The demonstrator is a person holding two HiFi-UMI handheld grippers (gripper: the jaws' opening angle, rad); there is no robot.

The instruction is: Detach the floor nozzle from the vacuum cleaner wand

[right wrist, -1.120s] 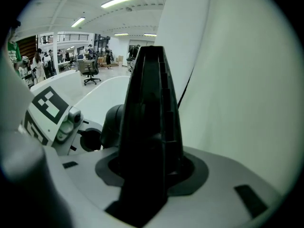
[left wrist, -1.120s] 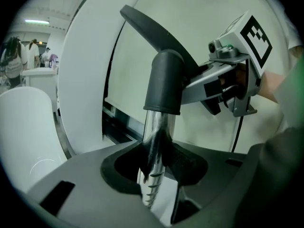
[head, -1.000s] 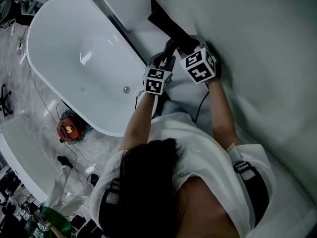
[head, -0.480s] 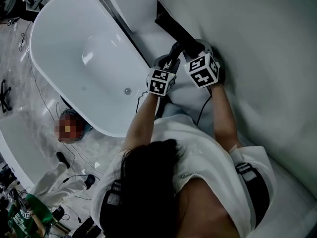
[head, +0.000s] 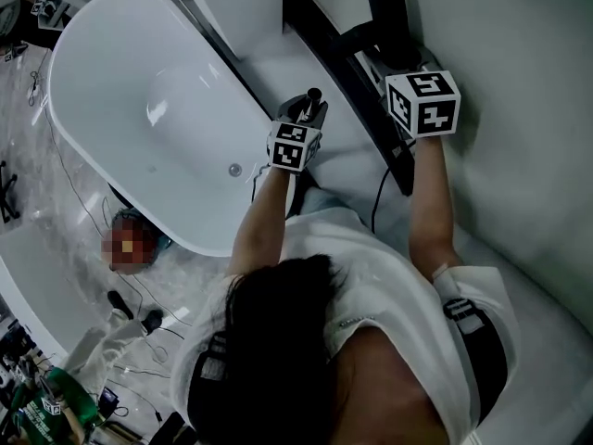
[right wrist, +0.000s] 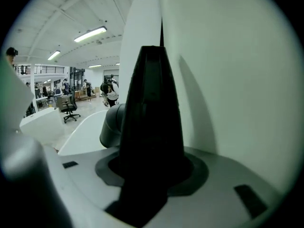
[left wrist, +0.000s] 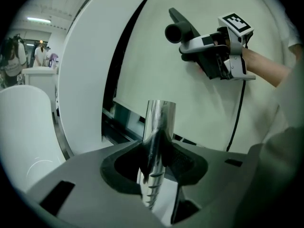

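Observation:
The floor nozzle and the wand are apart. The shiny metal wand (left wrist: 159,122) stands between the jaws of my left gripper (left wrist: 156,167), which is shut on it; its open end points up. In the head view the left gripper (head: 310,108) sits low at the centre with the wand tip (head: 314,94) showing. My right gripper (head: 400,63) is raised further right, shut on the black floor nozzle (head: 384,12). The right gripper view is filled by that nozzle (right wrist: 152,113), its grey neck (right wrist: 111,125) sticking out left of my right gripper (right wrist: 147,175). From the left gripper view, the nozzle's neck (left wrist: 175,31) hangs above the wand.
A white bathtub (head: 139,91) lies left of the hands. White curved panels (head: 519,109) rise on the right, with a black strip (head: 357,91) between them. Cables and a red device (head: 130,241) lie on the floor at the left. People and an office chair (right wrist: 69,109) are far off.
My right gripper has lifted up and to the right with the black nozzle, pulling it off the wand. The left gripper has stayed where it was, still holding the wand.

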